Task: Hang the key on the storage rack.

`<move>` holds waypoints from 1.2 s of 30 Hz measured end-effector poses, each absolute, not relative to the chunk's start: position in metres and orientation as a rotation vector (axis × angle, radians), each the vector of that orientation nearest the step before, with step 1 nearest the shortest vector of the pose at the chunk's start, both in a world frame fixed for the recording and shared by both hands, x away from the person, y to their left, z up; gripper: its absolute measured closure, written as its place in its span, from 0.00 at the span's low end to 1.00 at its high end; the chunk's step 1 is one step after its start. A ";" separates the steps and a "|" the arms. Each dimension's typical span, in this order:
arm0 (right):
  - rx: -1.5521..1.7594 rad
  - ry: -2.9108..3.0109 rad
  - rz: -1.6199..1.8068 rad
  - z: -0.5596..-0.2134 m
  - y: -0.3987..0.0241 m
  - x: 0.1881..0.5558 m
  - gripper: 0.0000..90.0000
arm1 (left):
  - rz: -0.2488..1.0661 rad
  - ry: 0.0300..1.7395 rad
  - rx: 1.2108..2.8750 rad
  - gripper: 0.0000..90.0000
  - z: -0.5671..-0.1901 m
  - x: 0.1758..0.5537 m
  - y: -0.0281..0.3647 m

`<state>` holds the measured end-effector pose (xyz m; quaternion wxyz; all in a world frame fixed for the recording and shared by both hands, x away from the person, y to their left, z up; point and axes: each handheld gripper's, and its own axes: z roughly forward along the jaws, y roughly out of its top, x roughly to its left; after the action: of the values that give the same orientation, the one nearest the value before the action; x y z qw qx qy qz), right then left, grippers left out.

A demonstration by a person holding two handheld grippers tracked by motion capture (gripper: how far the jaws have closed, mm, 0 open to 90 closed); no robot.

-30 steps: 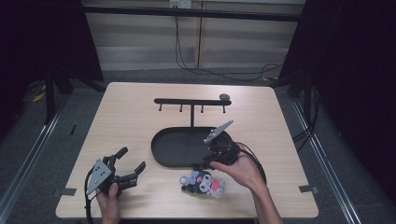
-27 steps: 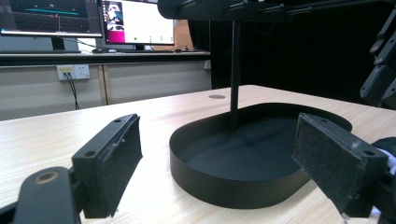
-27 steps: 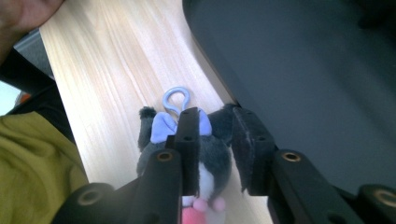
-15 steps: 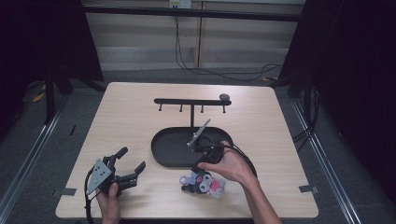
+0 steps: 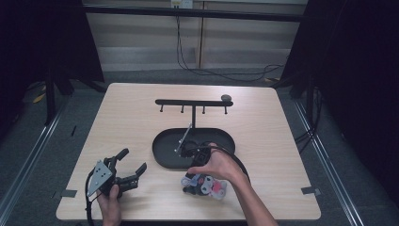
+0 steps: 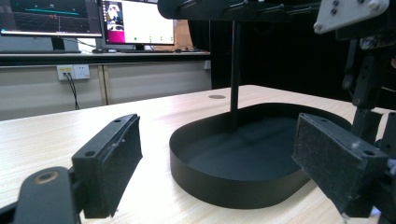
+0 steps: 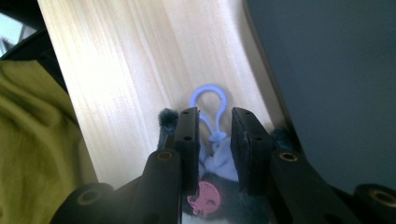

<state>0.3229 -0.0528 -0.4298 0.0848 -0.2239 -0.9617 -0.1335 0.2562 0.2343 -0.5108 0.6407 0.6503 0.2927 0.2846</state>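
Note:
A small dark plush toy point(image 5: 203, 185) with a pink charm point(image 7: 203, 199) and a pale blue clip loop point(image 7: 208, 86) lies on the table just in front of the black oval tray point(image 5: 162, 155). My right gripper point(image 5: 195, 172) points down at it. In the right gripper view its jaws point(image 7: 215, 112) stand a narrow gap apart, closed around the base of the blue clip. My left gripper point(image 5: 133, 160) rests near the table's front left, open and holding nothing. In the left gripper view point(image 6: 219, 140) it faces the tray point(image 6: 219, 182).
A black hanger rack point(image 5: 193, 102) with several hooks rises from the tray, and its post point(image 6: 235, 70) stands at the tray's far side. The tray's edge point(image 7: 327, 70) runs close beside the toy. Yellow-green cloth point(image 7: 32, 140) lies off the table edge.
The right hand has carried its gripper leftward over the tray's front edge and down onto the toy. The left gripper has stayed still and open.

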 end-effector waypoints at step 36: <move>-0.489 -2.875 -0.081 -0.469 -0.024 0.333 0.92 | 0.647 0.665 1.483 0.17 -0.511 0.256 0.234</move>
<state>0.3329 -0.0237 -0.4693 0.1119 -0.1667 -0.9792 -0.0277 0.2562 0.2343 -0.5108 0.6412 0.6506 0.2916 0.2838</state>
